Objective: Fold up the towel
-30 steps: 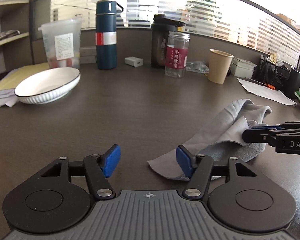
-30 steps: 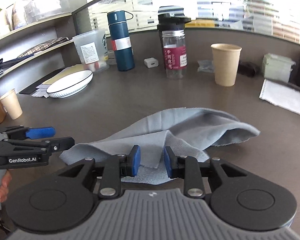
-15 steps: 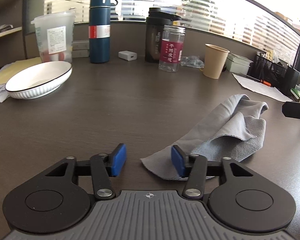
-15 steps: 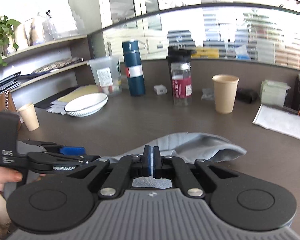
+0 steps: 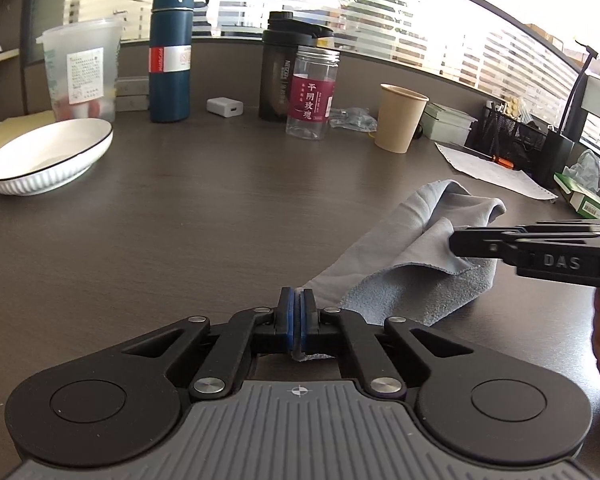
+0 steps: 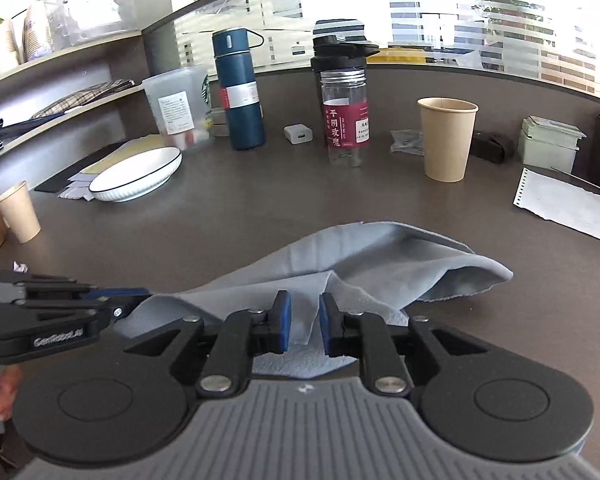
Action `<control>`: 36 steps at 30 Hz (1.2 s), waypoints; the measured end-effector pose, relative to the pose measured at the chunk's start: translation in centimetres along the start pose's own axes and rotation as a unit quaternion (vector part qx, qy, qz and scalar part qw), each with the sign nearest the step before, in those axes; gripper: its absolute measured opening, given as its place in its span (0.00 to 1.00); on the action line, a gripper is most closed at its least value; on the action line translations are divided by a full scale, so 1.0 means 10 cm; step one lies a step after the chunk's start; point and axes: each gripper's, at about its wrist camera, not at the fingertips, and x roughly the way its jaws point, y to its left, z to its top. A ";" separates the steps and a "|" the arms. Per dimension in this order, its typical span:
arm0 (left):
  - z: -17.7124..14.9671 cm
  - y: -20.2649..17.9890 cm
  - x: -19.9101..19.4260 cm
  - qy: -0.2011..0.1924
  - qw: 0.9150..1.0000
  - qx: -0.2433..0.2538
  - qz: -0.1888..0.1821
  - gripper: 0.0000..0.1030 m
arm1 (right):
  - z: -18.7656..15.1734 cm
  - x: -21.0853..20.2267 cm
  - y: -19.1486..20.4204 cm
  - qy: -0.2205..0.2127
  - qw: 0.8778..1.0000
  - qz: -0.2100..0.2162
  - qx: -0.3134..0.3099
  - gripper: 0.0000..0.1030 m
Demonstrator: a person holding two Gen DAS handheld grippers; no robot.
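Since a second ago my left gripper (image 5: 296, 322) has snapped shut on the grey towel (image 5: 412, 248), pinching its near corner low over the dark desk (image 5: 180, 220); "DAS" reads on the right gripper's side. Right view: my right gripper (image 6: 303, 326) has reopened, pads apart over a towel ridge; "GenRobot.AI" shows at left.
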 end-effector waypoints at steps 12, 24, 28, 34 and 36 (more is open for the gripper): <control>0.02 0.04 -0.08 -0.010 0.999 -0.019 -0.025 0.04 | -0.03 -0.09 -0.01 -0.017 0.999 0.042 0.005 0.02; 0.43 -0.21 -1.00 -0.154 0.979 -0.021 -0.131 0.03 | 0.22 -1.32 -0.12 -0.168 0.986 0.004 0.016 0.03; 0.59 -0.31 -1.34 -0.207 0.964 -0.018 -0.166 0.03 | 0.39 -1.82 -0.03 -0.245 0.969 -0.012 -0.004 0.02; 0.81 -0.46 -1.81 -0.275 0.939 -0.011 -0.208 0.03 | 0.52 -2.27 0.04 -0.309 0.950 -0.028 -0.030 0.02; 0.80 -0.53 -1.95 -0.278 0.939 -0.007 -0.202 0.03 | 0.54 -2.32 0.02 -0.318 0.947 -0.032 -0.032 0.03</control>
